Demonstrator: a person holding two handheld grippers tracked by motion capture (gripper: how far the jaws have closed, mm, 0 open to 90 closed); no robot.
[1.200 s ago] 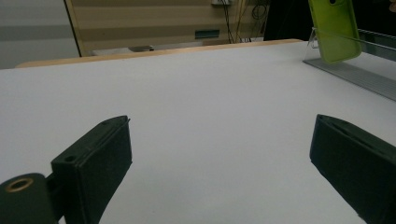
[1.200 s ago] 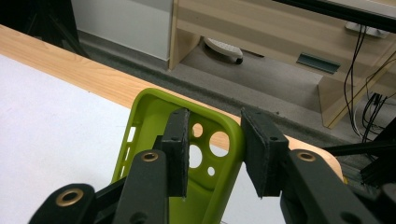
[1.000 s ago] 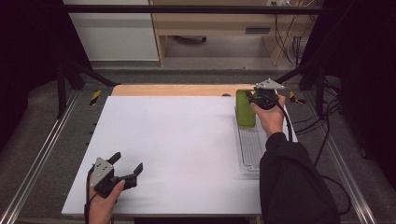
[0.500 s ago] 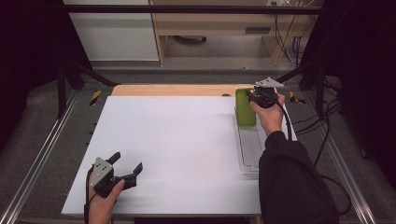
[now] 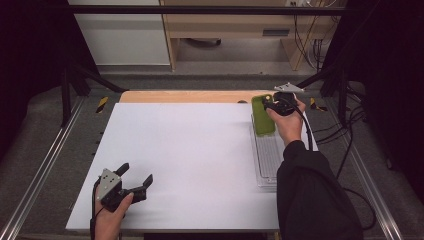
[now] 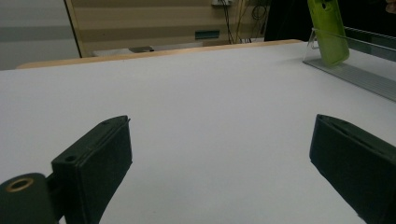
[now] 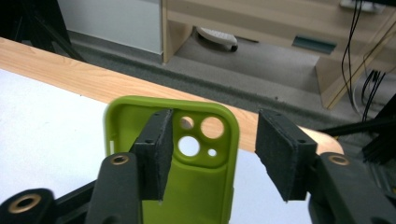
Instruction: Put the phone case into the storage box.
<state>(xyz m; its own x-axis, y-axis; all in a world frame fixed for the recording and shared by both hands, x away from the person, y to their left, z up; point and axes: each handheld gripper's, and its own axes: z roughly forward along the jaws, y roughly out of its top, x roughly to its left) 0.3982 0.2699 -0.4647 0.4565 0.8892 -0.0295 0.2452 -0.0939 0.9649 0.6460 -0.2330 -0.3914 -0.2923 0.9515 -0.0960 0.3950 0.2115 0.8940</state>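
On the white table (image 5: 200,150), almost nothing has shifted over the last second: your right gripper (image 5: 272,104) hangs at the far right corner as it did before, and your left gripper (image 5: 135,181) has only drifted a touch along the near left edge, jaws wide apart over bare surface. That stillness suggests the pick has not been committed yet. The clear plastic tray (image 5: 267,160) runs along the right edge, and the green phone case (image 5: 263,116) leans at its far end, propped up rather than flat, as the left gripper view shows (image 6: 329,30). In the right gripper view the phone case (image 7: 187,186) faces you with its hollow side and camera cut-outs uppermost; the one jaw overlaps its inside, the other stands off past its right rim, so your right gripper is spread, straddling that rim and not clamped on it.
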